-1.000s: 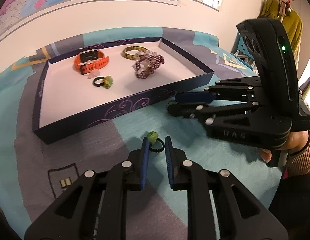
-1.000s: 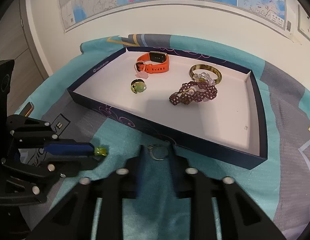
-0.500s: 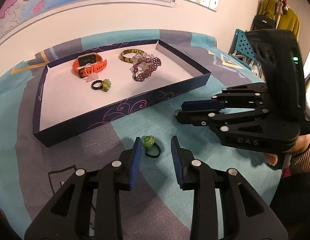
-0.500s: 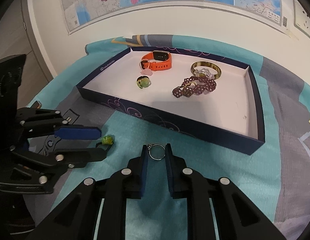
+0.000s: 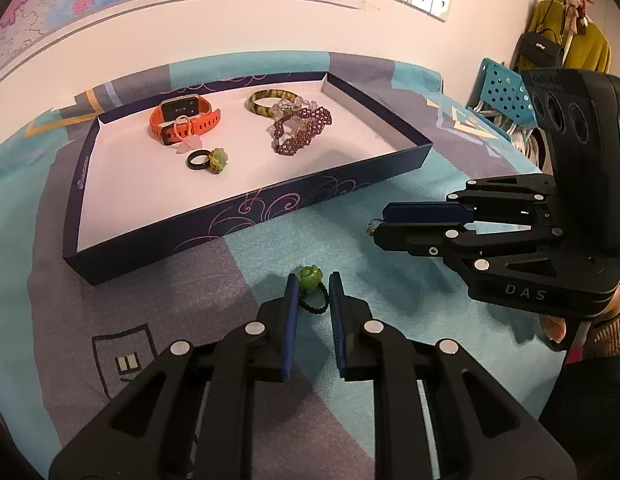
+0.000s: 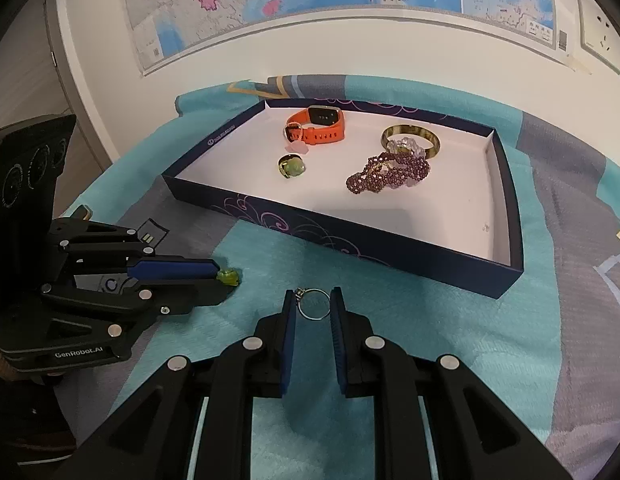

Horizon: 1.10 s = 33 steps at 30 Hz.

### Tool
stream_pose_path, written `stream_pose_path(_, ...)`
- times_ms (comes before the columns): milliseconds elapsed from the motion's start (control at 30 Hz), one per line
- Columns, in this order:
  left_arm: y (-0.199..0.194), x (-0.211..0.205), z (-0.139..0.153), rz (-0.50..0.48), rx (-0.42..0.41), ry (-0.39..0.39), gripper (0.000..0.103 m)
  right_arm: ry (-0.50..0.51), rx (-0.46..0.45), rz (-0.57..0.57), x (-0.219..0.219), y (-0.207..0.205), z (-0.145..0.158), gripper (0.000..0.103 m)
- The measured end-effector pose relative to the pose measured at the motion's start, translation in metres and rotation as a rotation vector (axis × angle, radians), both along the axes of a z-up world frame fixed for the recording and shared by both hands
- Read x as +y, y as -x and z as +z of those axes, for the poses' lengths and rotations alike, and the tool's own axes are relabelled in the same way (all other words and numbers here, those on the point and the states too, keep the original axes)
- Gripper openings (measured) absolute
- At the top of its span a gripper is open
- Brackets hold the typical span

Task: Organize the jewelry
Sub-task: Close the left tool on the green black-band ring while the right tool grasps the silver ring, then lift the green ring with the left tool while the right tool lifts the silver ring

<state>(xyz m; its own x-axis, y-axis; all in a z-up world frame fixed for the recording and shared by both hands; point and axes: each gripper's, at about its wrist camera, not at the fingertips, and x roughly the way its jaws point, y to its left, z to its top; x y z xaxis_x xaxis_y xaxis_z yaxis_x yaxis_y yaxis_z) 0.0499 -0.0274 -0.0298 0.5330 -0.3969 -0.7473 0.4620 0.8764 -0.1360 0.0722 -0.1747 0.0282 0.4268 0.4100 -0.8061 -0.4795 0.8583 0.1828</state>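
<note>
A black beaded ring with a green flower (image 5: pixel 312 286) sits between the fingertips of my left gripper (image 5: pixel 313 285), which is shut on it; it also shows in the right wrist view (image 6: pixel 228 276). My right gripper (image 6: pixel 313 302) is shut on a thin silver ring (image 6: pixel 313 304), held above the teal cloth; its tip with the ring shows in the left wrist view (image 5: pixel 374 227). The dark blue tray (image 5: pixel 245 216) holds an orange watch (image 5: pixel 185 123), a green-stone ring (image 5: pixel 209 160), a purple beaded bracelet (image 5: pixel 301 130) and a brown bangle (image 5: pixel 265 103).
The tray (image 6: pixel 342 246) lies on a teal and grey cloth (image 6: pixel 450 336) on the table, close to a white wall with a map. The left gripper body (image 6: pixel 69 272) stands left of my right gripper. A blue perforated rack (image 5: pixel 504 94) is at far right.
Both grippers have lifted and pulled back from the tray. The left jaws widened half a second ago and have closed again on the green flower ring. The silver ring stays in the right gripper.
</note>
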Motion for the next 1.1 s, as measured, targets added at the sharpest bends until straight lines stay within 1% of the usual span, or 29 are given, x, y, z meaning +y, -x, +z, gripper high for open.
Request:
stream_pose_path(167, 0.004, 0.002, 0.004, 0.006, -0.008, 0.005, 0.015, -0.009, -0.007, -0.003, -0.002, 0.001, 0.003, 0.015)
stream_pose_path(200, 0.005, 0.002, 0.005, 0.004, -0.006, 0.008, 0.001, -0.011, -0.007, -0.003, -0.002, 0.002, 0.003, 0.015)
stream_pose_path(267, 0.005, 0.004, 0.006, 0.006, -0.003, 0.018, 0.001, -0.01, -0.009, -0.002, -0.002, 0.002, 0.003, 0.015)
stream_pose_path(400, 0.008, 0.005, 0.005, 0.004, -0.006, 0.011, 0.001, -0.012, -0.007, -0.001, -0.002, 0.003, 0.003, 0.015)
stream_pose_path(467, 0.01, 0.006, 0.004, 0.004, -0.009, 0.012, 0.009, -0.011, -0.006, -0.001, -0.002, 0.003, 0.003, 0.015)
stream_pose_path(533, 0.012, 0.006, 0.005, -0.007, -0.015, 0.017, 0.021, -0.011, -0.004, -0.001, -0.003, 0.004, 0.002, 0.015)
stream_pose_path(600, 0.013, 0.004, 0.006, -0.015, -0.023, 0.008, 0.028, -0.01, -0.002, -0.002, -0.003, 0.004, 0.002, 0.015)
stream_pose_path(867, 0.001, -0.003, 0.001, -0.02, 0.007, -0.001, 0.028, -0.011, 0.002, 0.004, -0.002, 0.006, 0.001, 0.015)
stream_pose_path(900, -0.001, -0.004, -0.001, -0.018, 0.015, -0.004, 0.027, -0.011, 0.004, 0.004, -0.002, 0.006, 0.0, 0.015)
stream_pose_path(933, -0.002, -0.004, -0.001, -0.016, 0.018, -0.004, 0.024, -0.011, 0.005, 0.003, -0.003, 0.006, 0.0, 0.015)
stream_pose_path(1100, -0.001, -0.004, -0.002, -0.013, 0.016, -0.002, 0.022, -0.016, 0.003, 0.003, -0.003, 0.006, 0.001, 0.015)
